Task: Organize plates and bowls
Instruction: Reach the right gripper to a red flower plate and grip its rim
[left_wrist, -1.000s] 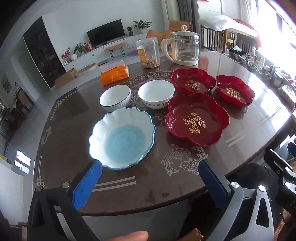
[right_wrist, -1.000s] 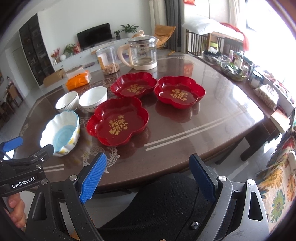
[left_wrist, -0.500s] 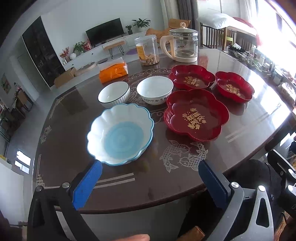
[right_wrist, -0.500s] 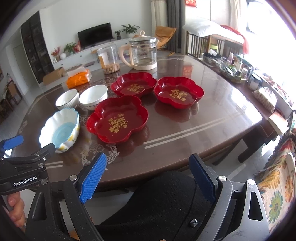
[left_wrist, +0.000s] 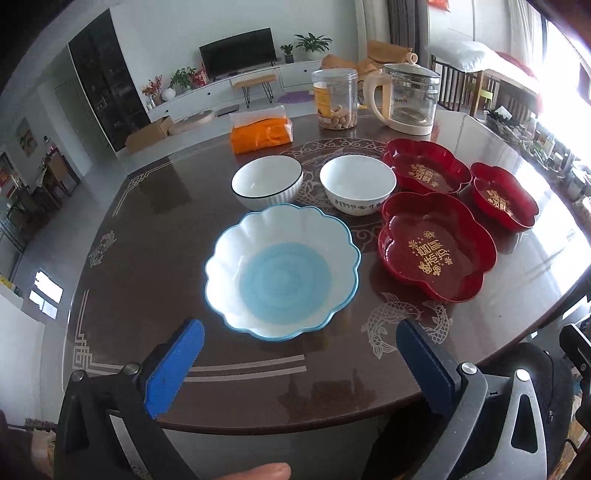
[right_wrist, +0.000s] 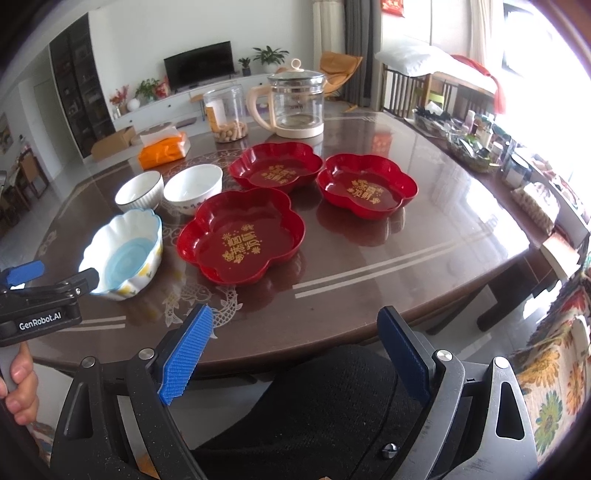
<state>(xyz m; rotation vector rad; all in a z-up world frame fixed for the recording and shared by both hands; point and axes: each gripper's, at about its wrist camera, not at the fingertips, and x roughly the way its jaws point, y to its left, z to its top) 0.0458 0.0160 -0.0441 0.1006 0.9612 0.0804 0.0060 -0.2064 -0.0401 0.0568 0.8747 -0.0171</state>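
Note:
A scalloped white bowl with a blue centre (left_wrist: 282, 271) sits on the dark table near the front; it also shows in the right wrist view (right_wrist: 123, 253). Behind it stand a ribbed white bowl (left_wrist: 266, 181) and a plain white bowl (left_wrist: 357, 188). Three red flower-shaped plates lie to the right: a near one (left_wrist: 436, 245), a far one (left_wrist: 424, 166) and a right one (left_wrist: 504, 195). My left gripper (left_wrist: 299, 347) is open and empty, just in front of the scalloped bowl. My right gripper (right_wrist: 295, 336) is open and empty, at the table's front edge.
An orange tissue pack (left_wrist: 260, 133), a clear jar of snacks (left_wrist: 335, 99) and a glass kettle (left_wrist: 408, 99) stand at the back of the table (left_wrist: 155, 221). A cluttered side shelf (right_wrist: 480, 144) runs along the right. A black chair back (right_wrist: 314, 413) is below my right gripper.
My left gripper has moved forward and a little left, so the scalloped bowl now lies between its open fingers' line of sight. The right gripper has barely shifted.

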